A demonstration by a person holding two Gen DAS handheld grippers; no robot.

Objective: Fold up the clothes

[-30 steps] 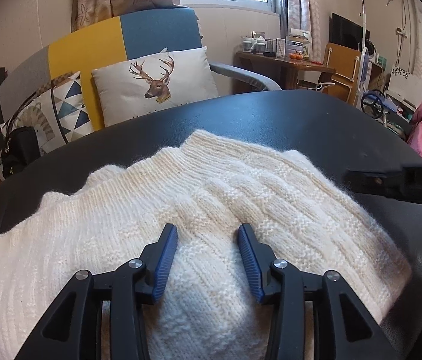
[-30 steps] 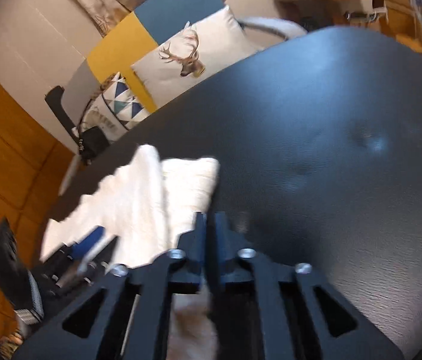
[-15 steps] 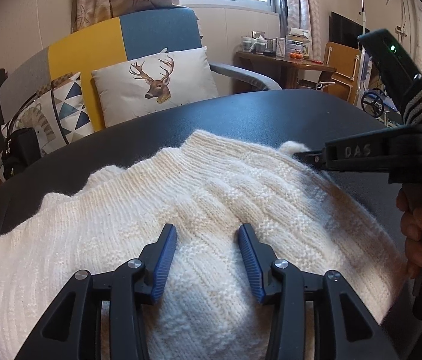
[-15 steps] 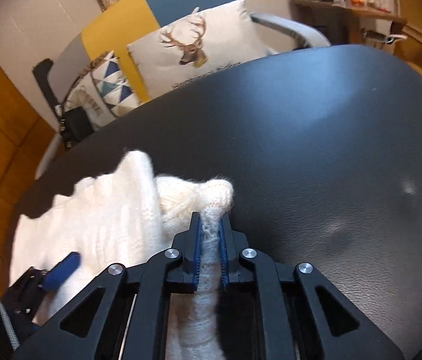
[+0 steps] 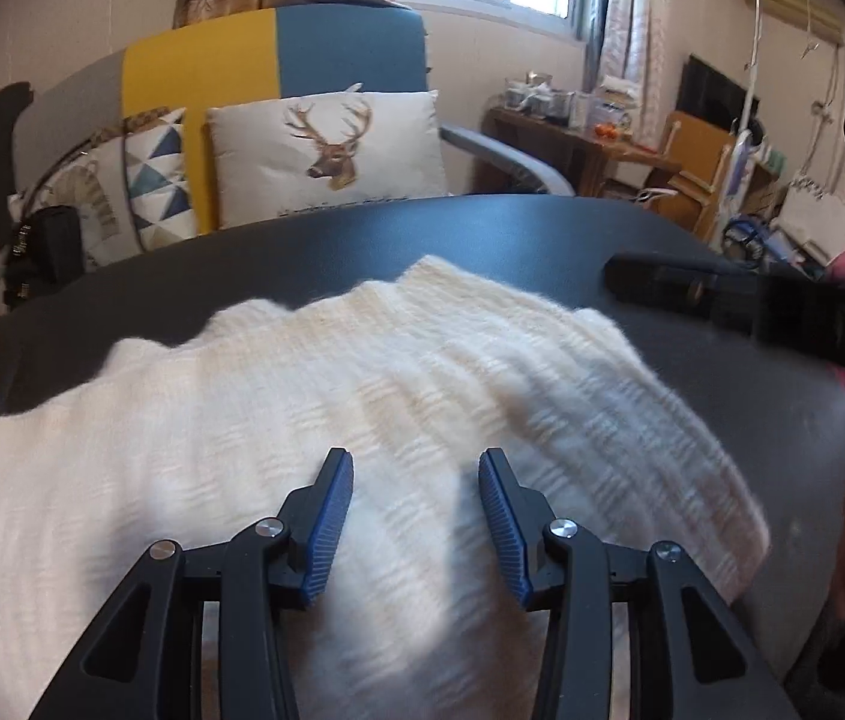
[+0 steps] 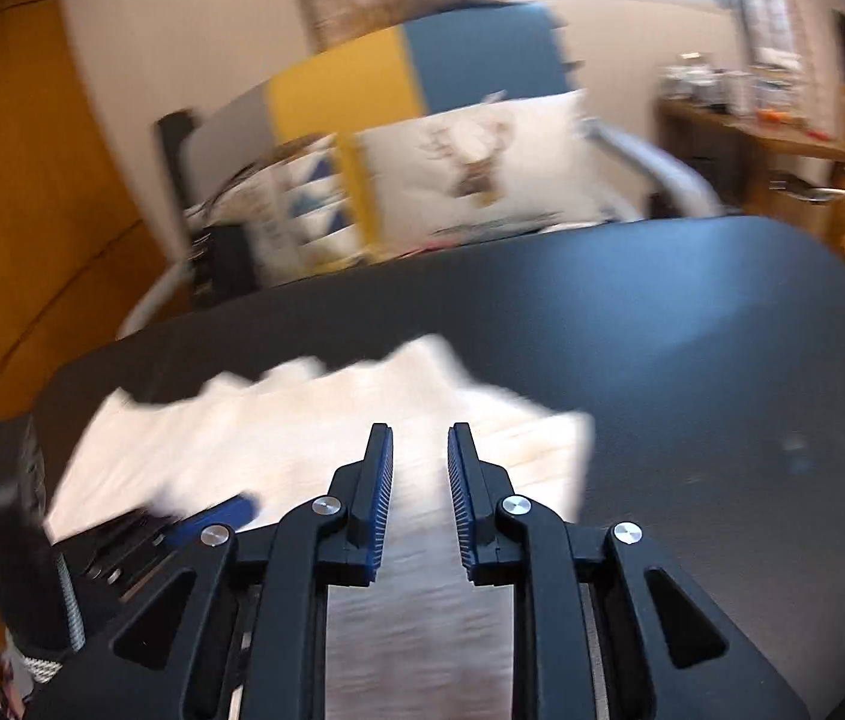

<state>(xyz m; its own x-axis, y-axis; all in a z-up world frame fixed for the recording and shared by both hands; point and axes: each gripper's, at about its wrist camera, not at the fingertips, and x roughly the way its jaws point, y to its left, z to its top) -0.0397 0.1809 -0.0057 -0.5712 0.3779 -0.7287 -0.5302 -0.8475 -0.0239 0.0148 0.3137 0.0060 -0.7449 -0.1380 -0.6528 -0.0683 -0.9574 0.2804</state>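
Note:
A cream knitted sweater (image 5: 314, 396) lies spread on the black table (image 5: 482, 240); it also shows in the right wrist view as the sweater (image 6: 302, 420). My left gripper (image 5: 416, 468) hovers low over the sweater's near part, open, nothing between its blue pads. My right gripper (image 6: 419, 450) is open above the sweater's right portion, holding nothing. In the left wrist view the right gripper (image 5: 620, 276) reaches in from the right edge, above the table past the sweater's right corner. The left gripper's blue fingertip (image 6: 230, 510) shows at the lower left of the right wrist view.
Behind the table stands a yellow-and-blue armchair (image 5: 278, 60) with a deer cushion (image 5: 326, 156) and a triangle-pattern cushion (image 5: 152, 180). A wooden desk (image 5: 572, 132) with clutter stands at the back right. Bare black tabletop (image 6: 692, 360) extends right of the sweater.
My right gripper was shut on a pinch of the sweater's edge half a second ago; it is now open and the fabric lies flat. The left gripper has stayed open in place.

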